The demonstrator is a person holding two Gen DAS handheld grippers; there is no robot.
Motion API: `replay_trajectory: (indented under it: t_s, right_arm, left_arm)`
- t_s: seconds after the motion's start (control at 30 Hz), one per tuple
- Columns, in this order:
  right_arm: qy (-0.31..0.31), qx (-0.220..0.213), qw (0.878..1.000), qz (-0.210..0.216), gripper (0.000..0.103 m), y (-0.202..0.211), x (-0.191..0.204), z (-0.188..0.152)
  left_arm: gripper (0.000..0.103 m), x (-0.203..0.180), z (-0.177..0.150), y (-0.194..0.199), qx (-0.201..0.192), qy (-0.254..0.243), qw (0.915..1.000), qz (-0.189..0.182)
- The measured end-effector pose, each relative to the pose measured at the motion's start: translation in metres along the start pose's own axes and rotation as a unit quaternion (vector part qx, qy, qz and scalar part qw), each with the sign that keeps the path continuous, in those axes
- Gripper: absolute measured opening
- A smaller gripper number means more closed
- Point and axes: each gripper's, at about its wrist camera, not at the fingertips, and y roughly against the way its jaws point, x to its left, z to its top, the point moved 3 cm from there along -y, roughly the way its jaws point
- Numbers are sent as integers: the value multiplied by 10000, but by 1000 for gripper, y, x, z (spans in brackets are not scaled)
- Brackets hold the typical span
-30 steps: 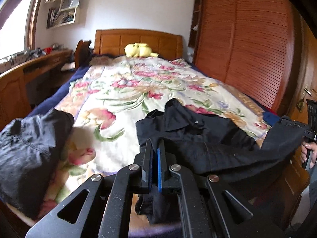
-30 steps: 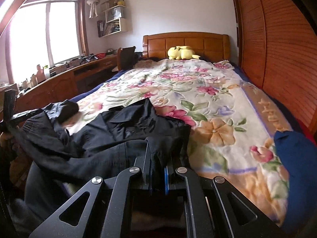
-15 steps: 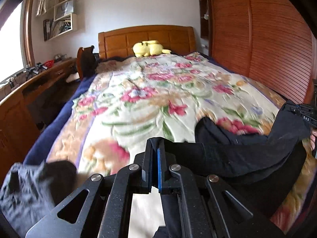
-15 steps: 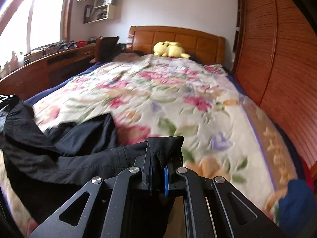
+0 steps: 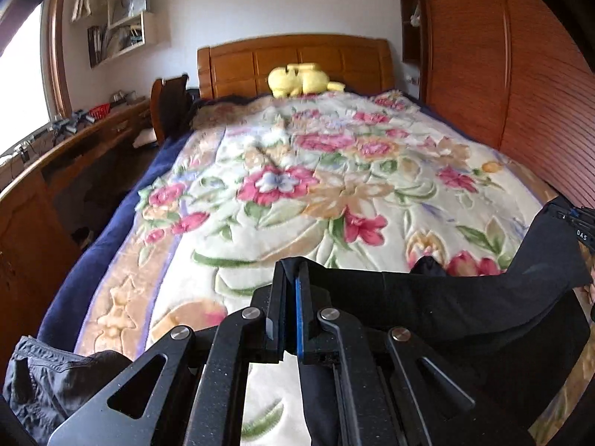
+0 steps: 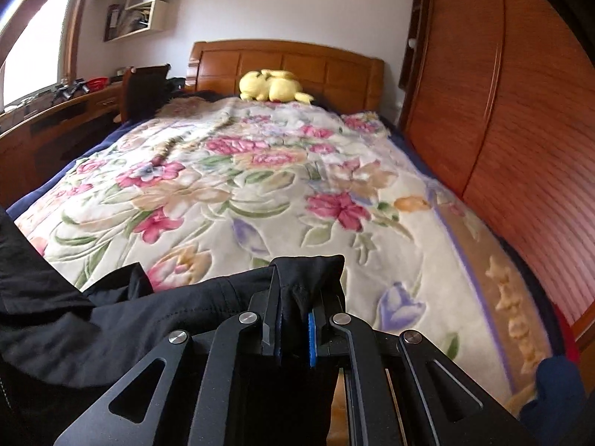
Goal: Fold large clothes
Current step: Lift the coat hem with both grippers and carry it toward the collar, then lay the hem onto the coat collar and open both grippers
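A large black garment (image 5: 465, 304) is stretched taut between my two grippers over the near end of the bed. My left gripper (image 5: 292, 271) is shut on one edge of it. From there the cloth runs to the right, up to the right gripper (image 5: 574, 223) at the frame's edge. In the right wrist view my right gripper (image 6: 297, 297) is shut on a bunched corner of the black garment (image 6: 111, 319). The rest of the garment drapes off to the left and below the fingers.
The floral blanket (image 5: 297, 186) covers the bed, with a yellow plush toy (image 5: 297, 80) at the wooden headboard. A dark grey garment (image 5: 48, 383) lies at the near left corner. A desk (image 5: 55, 156) runs along the left, a wardrobe (image 5: 520, 74) along the right. Blue cloth (image 6: 554, 390) sits near right.
Both grippers have moved forward over the bed, carrying the black garment with them and pulling it straight. The grey garment has slid towards the lower left of the left view.
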Motion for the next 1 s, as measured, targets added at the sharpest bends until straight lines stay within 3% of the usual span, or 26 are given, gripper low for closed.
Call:
replay_trajectory:
  t_s: [0.13, 0.2, 0.27, 0.33, 0.5, 0.8, 1.0]
  right_arm:
    - [-52, 307, 9989, 358, 19, -10, 8, -8]
    - [16, 308, 9988, 392, 36, -6, 13, -12]
    - [73, 101, 9993, 348, 57, 8, 15, -14]
    - [89, 53, 9994, 342, 63, 22, 14, -15]
    - [340, 19, 9979, 550, 64, 69, 1, -45]
    - [460, 712, 9913, 1006, 64, 118, -27, -130]
    - [427, 964, 9881, 1117, 64, 133, -33, -159]
  left_arm:
    - [4, -3, -10, -13, 254, -12, 9994, -224]
    - [10, -9, -19, -12, 336, -77, 9986, -410]
    - [15, -14, -26, -7, 289, -208, 9988, -338]
    - [22, -17, -32, 0, 276, -268, 9984, -424]
    - [25, -19, -52, 27, 319, -307, 9965, -711]
    - [30, -28, -135, 66, 713, -454, 9899, -1138]
    - [30, -26, -175, 82, 821, -352, 9893, -1153]
